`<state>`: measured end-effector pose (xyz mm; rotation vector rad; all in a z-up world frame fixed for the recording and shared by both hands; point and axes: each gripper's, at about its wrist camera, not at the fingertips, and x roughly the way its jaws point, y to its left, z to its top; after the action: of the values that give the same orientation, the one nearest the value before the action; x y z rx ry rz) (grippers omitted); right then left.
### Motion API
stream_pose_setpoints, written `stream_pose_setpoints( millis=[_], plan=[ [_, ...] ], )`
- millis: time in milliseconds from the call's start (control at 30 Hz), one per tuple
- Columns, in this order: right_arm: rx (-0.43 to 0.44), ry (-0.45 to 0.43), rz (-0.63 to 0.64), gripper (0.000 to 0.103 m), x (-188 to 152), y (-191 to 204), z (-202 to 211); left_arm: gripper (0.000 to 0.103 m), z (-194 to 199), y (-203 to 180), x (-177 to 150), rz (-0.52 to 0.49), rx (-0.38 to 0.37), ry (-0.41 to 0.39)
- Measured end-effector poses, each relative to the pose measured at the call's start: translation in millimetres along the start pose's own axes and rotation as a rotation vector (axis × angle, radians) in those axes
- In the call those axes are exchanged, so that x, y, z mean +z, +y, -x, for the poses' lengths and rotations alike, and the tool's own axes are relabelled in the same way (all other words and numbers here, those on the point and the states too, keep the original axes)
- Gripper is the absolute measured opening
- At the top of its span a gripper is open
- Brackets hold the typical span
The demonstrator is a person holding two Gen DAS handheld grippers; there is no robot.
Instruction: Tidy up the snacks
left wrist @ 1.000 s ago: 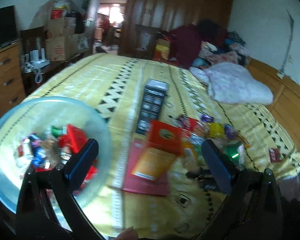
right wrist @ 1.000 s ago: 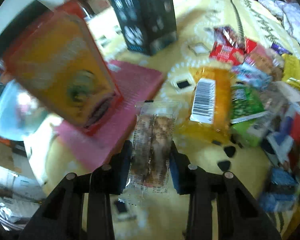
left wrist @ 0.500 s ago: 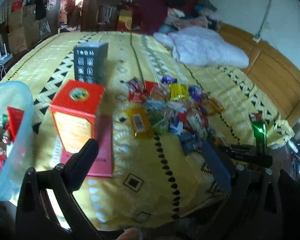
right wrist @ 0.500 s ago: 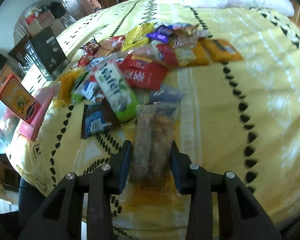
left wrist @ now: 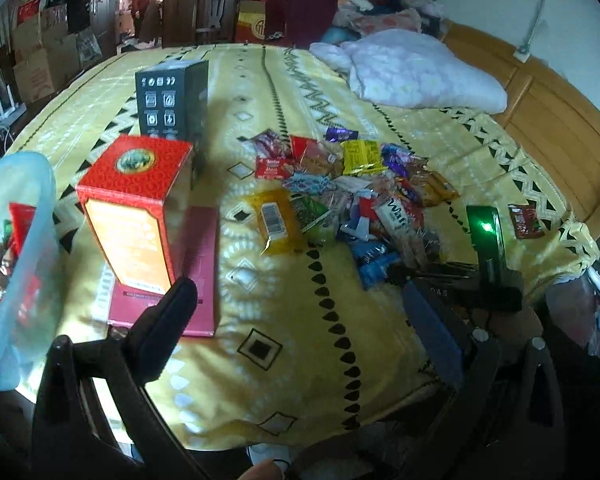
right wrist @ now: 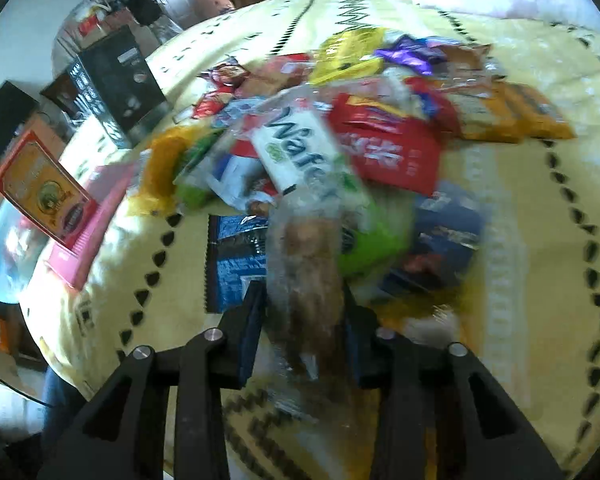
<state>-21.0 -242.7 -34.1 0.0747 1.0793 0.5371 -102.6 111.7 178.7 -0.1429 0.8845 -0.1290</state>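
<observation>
On yellow bedspread: 3 boxes, 1 snack pile; right hand-held gripper clamps 1 clear packet, left hand-held gripper apart.

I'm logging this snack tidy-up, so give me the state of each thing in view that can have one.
right hand-held gripper: shut on clear-wrapped snack
clear-wrapped snack: held, over the pile
left hand-held gripper: open, empty
orange box: upright on pink box
pink box: lying flat
black box: upright
snack pile: loose on bedspread
blue bowl: holding snacks

Both wrist views look down across the bed — sharing the snack pile.
</observation>
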Motion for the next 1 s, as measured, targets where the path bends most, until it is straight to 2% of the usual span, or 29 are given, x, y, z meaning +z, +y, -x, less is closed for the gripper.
stream_pose_setpoints(
  millis=[67, 133, 200, 333, 367, 400, 433, 467, 500, 567, 633, 733, 767, 800, 867, 933, 1000],
  plan=[
    [0.133, 0.037, 0.057, 0.04, -1, 24, -2, 0.103, -4, 1, -2, 0.0, -0.002, 0.013],
    [0.176, 0.049, 0.112, 0.031, -7, 40, 2, 0.103, -11, 2, -4, 0.0, 0.002, 0.031],
    [0.155, 0.029, 0.081, 0.03, -12, 32, 13, 0.103, -21, 4, -10, 0.018, -0.005, 0.057],
    [-0.09, -0.005, 0.049, 0.03, -20, -6, 28, 0.103, -36, 0, -22, 0.031, -0.018, 0.097],
    [-0.138, -0.022, 0.034, 0.03, -20, -16, 33, 0.103, -37, 0, -23, 0.037, -0.024, 0.098],
    [-0.159, -0.035, 0.033, 0.035, -19, -22, 38, 0.103, -36, 1, -24, 0.047, -0.031, 0.098],
    [-0.163, -0.055, 0.043, 0.039, -17, -21, 42, 0.103, -35, 1, -24, 0.054, -0.033, 0.097],
    [-0.139, -0.066, 0.059, 0.048, -13, -17, 44, 0.103, -34, 2, -25, 0.056, -0.034, 0.093],
    [-0.069, -0.06, 0.09, 0.051, -8, -8, 41, 0.103, -34, 4, -25, 0.058, -0.035, 0.091],
    [0.03, -0.031, 0.174, 0.052, 6, 14, 27, 0.103, -34, 7, -25, 0.065, -0.033, 0.098],
    [0.051, 0.01, 0.26, 0.054, 16, 31, 9, 0.103, -32, 8, -26, 0.064, -0.031, 0.097],
    [0.047, 0.109, 0.338, 0.056, 28, 54, -28, 0.103, -30, 7, -29, 0.053, -0.036, 0.095],
    [0.033, 0.131, 0.356, 0.062, 32, 61, -40, 0.103, -32, 7, -29, 0.051, -0.04, 0.099],
    [0.006, 0.129, 0.362, 0.066, 32, 63, -47, 0.103, -33, 6, -31, 0.05, -0.047, 0.105],
    [-0.01, 0.162, 0.348, 0.068, 36, 63, -64, 0.103, -37, 3, -33, 0.042, -0.059, 0.116],
    [-0.024, 0.157, 0.345, 0.067, 37, 64, -69, 0.103, -40, -1, -35, 0.036, -0.068, 0.124],
    [-0.036, 0.143, 0.338, 0.055, 40, 67, -68, 0.103, -41, -2, -35, 0.031, -0.075, 0.119]
  ],
)
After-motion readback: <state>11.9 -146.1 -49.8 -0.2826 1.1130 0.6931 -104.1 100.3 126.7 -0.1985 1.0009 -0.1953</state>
